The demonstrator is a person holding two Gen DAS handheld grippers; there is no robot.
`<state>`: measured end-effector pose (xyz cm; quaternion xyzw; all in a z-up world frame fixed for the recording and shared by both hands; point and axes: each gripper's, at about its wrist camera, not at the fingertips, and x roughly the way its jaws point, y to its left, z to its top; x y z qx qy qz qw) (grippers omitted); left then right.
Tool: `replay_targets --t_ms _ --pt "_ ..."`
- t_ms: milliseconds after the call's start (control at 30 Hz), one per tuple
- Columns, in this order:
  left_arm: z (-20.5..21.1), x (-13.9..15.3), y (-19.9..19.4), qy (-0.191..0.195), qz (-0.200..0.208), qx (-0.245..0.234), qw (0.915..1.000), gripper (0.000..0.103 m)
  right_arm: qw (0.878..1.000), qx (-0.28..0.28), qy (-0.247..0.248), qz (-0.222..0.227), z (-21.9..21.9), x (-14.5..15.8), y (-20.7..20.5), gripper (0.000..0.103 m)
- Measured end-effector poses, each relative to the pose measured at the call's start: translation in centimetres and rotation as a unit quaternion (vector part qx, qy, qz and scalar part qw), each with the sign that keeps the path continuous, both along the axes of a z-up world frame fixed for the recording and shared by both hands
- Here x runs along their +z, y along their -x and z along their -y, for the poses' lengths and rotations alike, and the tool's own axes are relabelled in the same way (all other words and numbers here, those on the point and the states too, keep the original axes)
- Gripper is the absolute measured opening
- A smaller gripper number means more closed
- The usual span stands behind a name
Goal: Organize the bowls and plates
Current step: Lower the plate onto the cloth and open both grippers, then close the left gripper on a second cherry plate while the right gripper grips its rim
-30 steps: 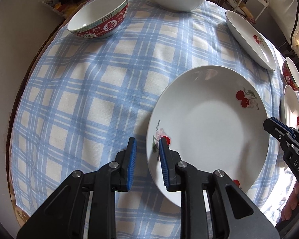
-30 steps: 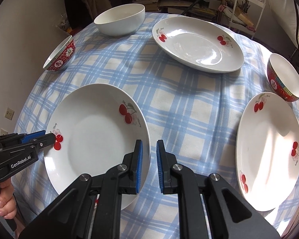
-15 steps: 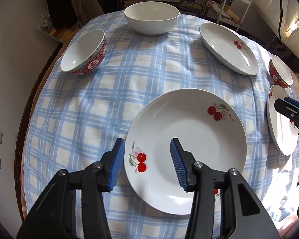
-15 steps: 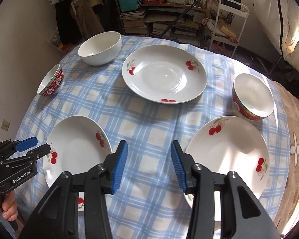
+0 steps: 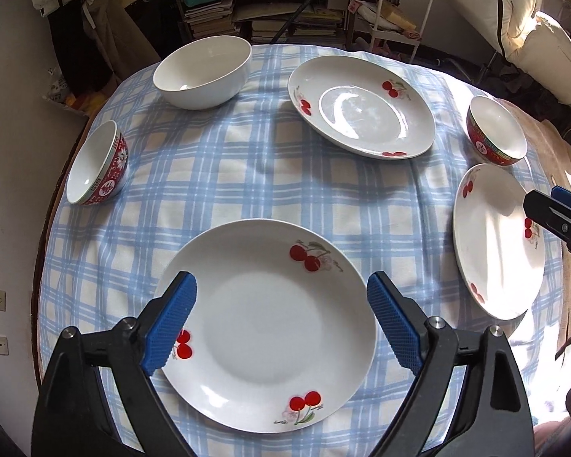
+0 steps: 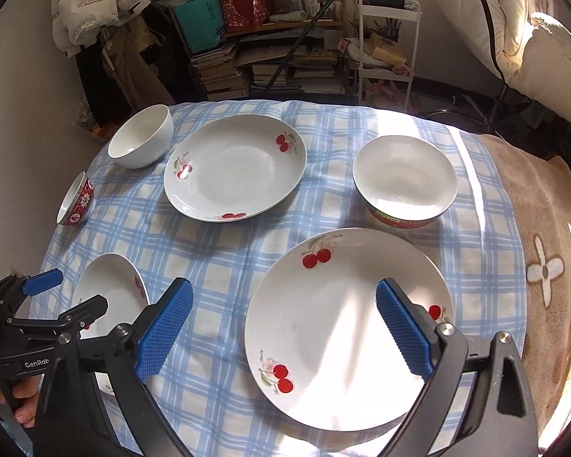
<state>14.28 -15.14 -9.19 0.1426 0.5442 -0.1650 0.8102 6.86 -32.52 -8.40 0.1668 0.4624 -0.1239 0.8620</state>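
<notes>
Hanging over the checked tablecloth (image 5: 323,175), each gripper has 1 cherry plate below it, none gripped. The left plate (image 5: 266,327) lies straight beneath the left gripper (image 5: 281,323) — jaws opening, empty. The right plate (image 6: 346,327) sits below the right gripper (image 6: 285,327), offset toward its right pad, jaws likewise opening. 3 bowls stand farther off — my guess is plates first.

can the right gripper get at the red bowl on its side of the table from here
Probably yes. The right gripper is opening, nothing between its jaws, over a cherry plate; the red bowl sits just beyond it, with nothing in between.
</notes>
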Motion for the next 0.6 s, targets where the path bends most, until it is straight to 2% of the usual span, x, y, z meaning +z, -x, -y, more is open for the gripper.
replay_targets --t_ms 200,600 --pt "3.7 0.7 0.3 0.004 0.012 -0.02 0.9997 0.09 1.0 -0.028 0.006 -0.001 3.1 0.1 1.9 0.101" --pt "10.4 -0.9 1.2 0.012 0.003 -0.078 0.9969 0.09 0.993 -0.106 -0.048 -0.018 9.5 -3.3 5.3 0.096"
